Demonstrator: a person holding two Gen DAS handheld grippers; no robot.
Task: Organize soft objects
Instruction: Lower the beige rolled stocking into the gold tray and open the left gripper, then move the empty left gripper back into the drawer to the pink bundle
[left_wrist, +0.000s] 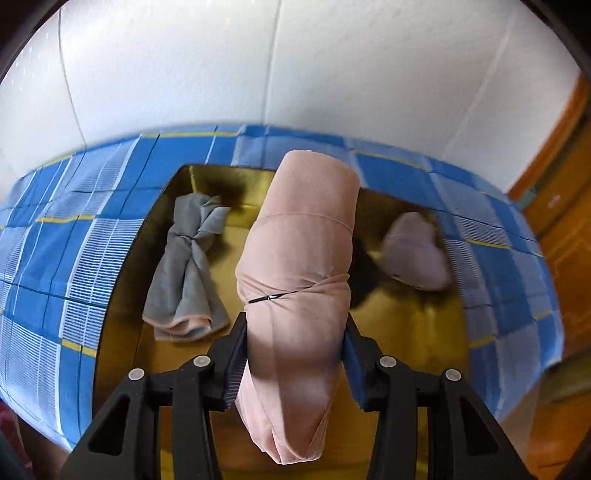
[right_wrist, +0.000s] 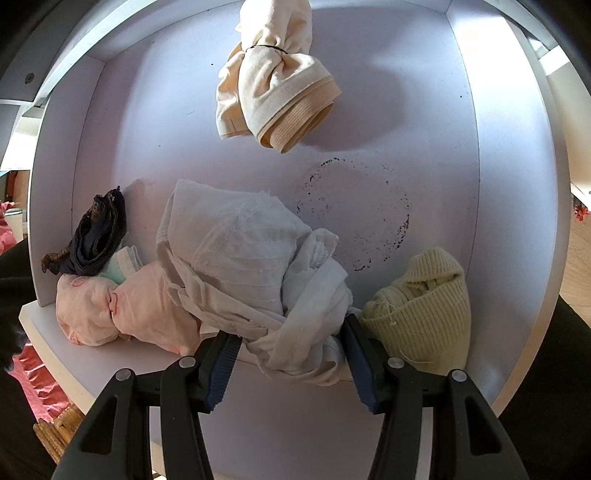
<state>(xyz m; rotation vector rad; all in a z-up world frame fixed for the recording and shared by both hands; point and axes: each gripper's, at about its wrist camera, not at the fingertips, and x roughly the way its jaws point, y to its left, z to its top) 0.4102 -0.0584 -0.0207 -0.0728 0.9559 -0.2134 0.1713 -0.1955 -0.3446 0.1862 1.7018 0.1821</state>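
the left gripper is clamped on a rolled peach-pink cloth bundle, held above a gold-lined open box on a blue checked bedcover; a twisted grey cloth and a pale lilac bundle lie inside the box. the right gripper grips a crumpled white garment on a white shelf, between a pink printed bundle and a pale yellow knitted piece.

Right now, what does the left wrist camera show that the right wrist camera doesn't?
Left only: the left gripper shut on a pink roll over a gold tray holding a grey bundle, on a blue checked cloth.
Right only: the right gripper shut on a white bundle on a white shelf, beside a yellow knit.
Shared: no object; each gripper grips cloth.
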